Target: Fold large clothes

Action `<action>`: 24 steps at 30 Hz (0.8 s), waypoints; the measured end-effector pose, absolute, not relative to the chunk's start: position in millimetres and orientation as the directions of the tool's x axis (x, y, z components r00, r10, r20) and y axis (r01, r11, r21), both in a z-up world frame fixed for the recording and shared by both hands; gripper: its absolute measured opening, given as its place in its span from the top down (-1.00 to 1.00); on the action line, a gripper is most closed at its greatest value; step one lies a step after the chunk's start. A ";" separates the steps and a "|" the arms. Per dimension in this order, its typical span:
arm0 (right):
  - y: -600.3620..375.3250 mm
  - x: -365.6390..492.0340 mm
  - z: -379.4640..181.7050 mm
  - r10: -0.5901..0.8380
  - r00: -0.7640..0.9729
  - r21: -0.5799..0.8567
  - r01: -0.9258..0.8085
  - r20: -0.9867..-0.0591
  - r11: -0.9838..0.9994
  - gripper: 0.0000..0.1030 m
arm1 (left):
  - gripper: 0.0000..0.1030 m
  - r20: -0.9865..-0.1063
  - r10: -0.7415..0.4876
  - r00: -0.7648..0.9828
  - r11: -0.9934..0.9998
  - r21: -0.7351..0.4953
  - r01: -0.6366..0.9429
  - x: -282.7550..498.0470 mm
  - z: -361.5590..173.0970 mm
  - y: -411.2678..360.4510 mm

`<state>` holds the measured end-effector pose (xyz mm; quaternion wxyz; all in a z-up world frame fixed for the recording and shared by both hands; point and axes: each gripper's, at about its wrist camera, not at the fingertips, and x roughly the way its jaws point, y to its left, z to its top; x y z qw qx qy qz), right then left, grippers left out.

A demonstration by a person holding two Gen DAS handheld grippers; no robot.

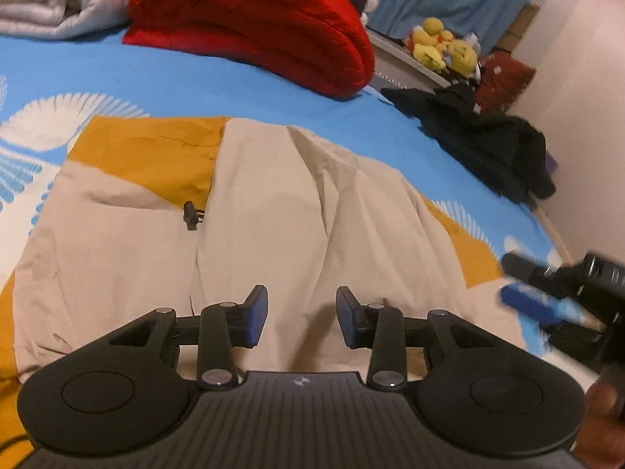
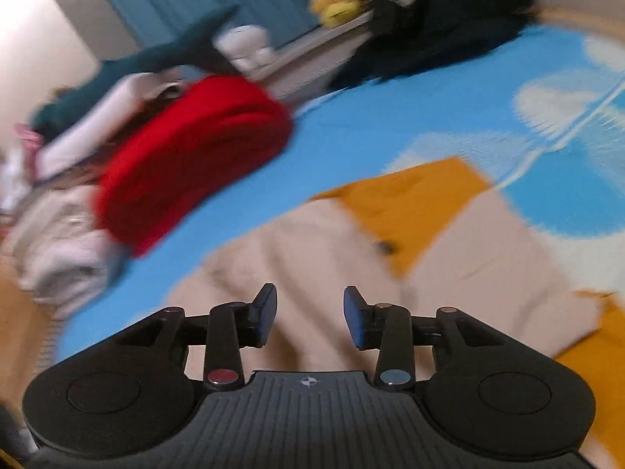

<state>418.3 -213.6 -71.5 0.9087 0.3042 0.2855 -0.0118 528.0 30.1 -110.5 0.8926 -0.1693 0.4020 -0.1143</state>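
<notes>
A beige and mustard-yellow jacket [image 1: 273,211] lies spread on the blue patterned bedsheet [image 1: 195,78]; a black zipper pull [image 1: 190,215] shows on its front. My left gripper [image 1: 302,314] is open and empty, hovering just above the beige cloth. My right gripper [image 2: 310,318] is open and empty above the same jacket [image 2: 332,258]; its view is motion-blurred. The right gripper also shows blurred at the right edge of the left wrist view [image 1: 558,305].
A folded red blanket [image 1: 254,19] and white folded bedding [image 1: 54,4] sit at the far side of the bed. A black garment [image 1: 488,136] lies at the bed's right edge. Yellow plush toys [image 1: 441,45] sit on a ledge by blue curtains.
</notes>
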 end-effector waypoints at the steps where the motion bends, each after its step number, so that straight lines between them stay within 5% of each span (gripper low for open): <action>1: -211.7 420.9 -75.6 0.214 0.827 0.583 0.160 -0.520 0.797 0.22 | 0.20 -0.671 -0.345 0.656 0.912 -0.406 0.063 528.3 -111.6 34.6; 5: -192.6 437.3 -90.1 0.366 0.734 0.592 0.061 -0.573 0.804 0.13 | 0.20 -0.650 -0.330 0.684 0.904 -0.426 0.031 527.0 -101.0 46.4; 11: -161.6 448.5 -97.4 0.303 0.652 0.399 0.000 -0.695 0.917 0.10 | 0.20 -0.659 -0.313 0.684 0.903 -0.429 0.001 527.6 -100.1 56.3; 13: -161.4 446.0 -97.7 0.289 0.658 0.380 -0.004 -0.696 0.925 0.43 | 0.20 -0.661 -0.311 0.683 0.906 -0.424 0.003 527.5 -100.0 55.5; 14: -163.5 445.8 -95.9 0.300 0.665 0.393 -0.011 -0.684 0.919 0.85 | 0.20 -0.664 -0.308 0.682 0.908 -0.418 0.004 528.0 -100.2 54.8; 16: -170.3 442.8 -88.8 0.345 0.700 0.464 -0.022 -0.626 0.885 0.92 | 0.15 -0.694 -0.276 0.665 0.925 -0.380 -0.013 530.0 -103.6 52.4; 20: -213.4 442.7 -103.2 0.581 0.725 0.863 0.036 -0.370 0.505 0.96 | 0.12 -0.768 -0.220 0.602 0.933 -0.346 -0.101 534.3 -123.1 56.7; 24: -225.8 443.6 -127.3 0.539 0.700 0.851 0.193 -0.468 0.488 0.96 | 0.13 -0.754 -0.340 0.563 0.836 -0.516 -0.187 536.4 -140.6 74.3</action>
